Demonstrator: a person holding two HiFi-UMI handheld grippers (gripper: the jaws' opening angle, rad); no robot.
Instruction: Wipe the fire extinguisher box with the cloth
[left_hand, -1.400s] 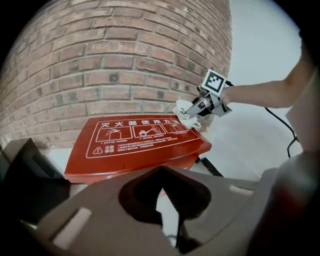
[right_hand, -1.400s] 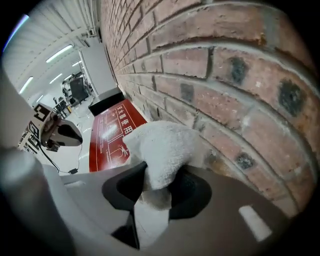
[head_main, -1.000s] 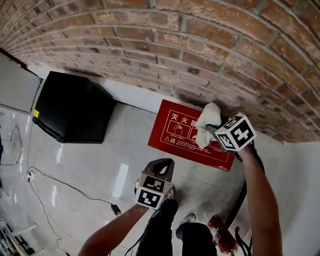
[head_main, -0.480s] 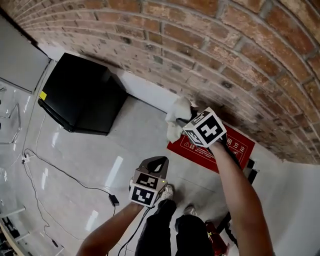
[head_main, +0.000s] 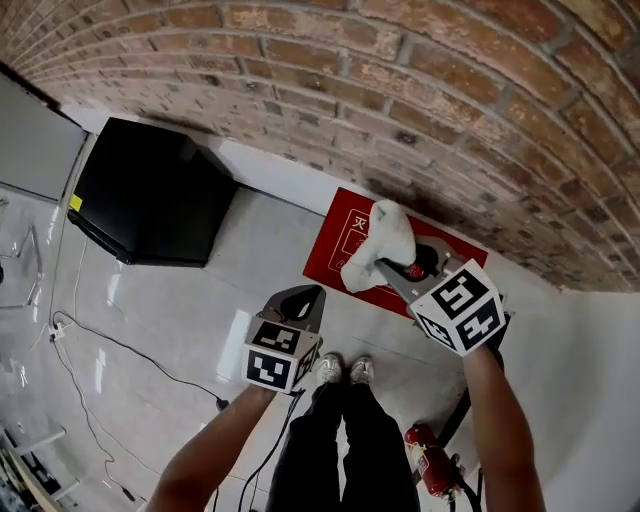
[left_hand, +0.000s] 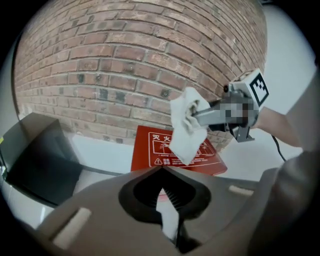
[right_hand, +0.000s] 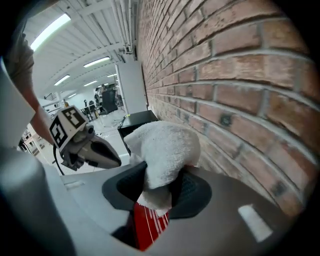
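The red fire extinguisher box (head_main: 335, 255) lies on the pale floor at the foot of the brick wall, white print on its face. My right gripper (head_main: 388, 268) hangs above it, shut on a bunched white cloth (head_main: 378, 243) that droops over the box's middle. In the right gripper view the cloth (right_hand: 162, 150) fills the jaws and a strip of the box (right_hand: 147, 225) shows beneath. My left gripper (head_main: 303, 300) is held nearer me, left of the box, jaws shut and empty. The left gripper view shows the cloth (left_hand: 185, 132) dangling in front of the box (left_hand: 152, 152).
A black cabinet (head_main: 150, 205) stands on the floor to the left against the brick wall (head_main: 450, 120). A red fire extinguisher (head_main: 435, 470) lies by the person's feet (head_main: 345, 370). A thin cable (head_main: 130, 365) trails across the floor at the left.
The right gripper has risen with the cloth and now hangs over the box's middle instead of by the wall. The left gripper has lifted a little.
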